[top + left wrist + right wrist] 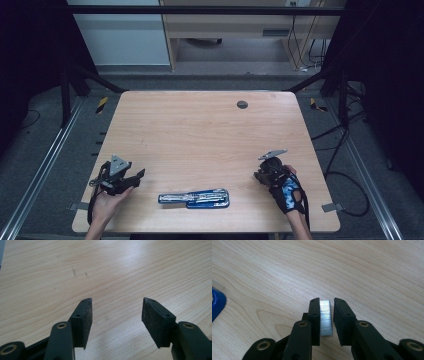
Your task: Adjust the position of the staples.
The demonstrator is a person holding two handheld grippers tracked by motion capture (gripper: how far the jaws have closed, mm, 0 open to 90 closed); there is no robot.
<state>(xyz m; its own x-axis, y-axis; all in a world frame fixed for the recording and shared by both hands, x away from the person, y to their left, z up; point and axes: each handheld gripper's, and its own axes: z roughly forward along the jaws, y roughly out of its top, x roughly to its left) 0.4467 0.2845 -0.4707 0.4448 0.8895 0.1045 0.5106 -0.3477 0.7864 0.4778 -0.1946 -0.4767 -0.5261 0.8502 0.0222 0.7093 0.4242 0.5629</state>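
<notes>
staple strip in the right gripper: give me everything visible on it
The staple strip is a short, flat, silvery metal block with fine cross ridges where the single staples join. It stands on edge between the jaws of the right gripper, its shiny face flat against the left pad; a thin gap seems to separate it from the right pad, so a full clamp cannot be confirmed. It reaches from near the fingertips back toward the jaw roots, above the wooden table. No bend or break shows.

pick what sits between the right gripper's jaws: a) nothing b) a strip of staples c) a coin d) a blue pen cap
b: in the right gripper view a silvery ribbed strip of staples stands between the jaws of the right gripper, against the left pad, with a thin gap to the other.
</notes>
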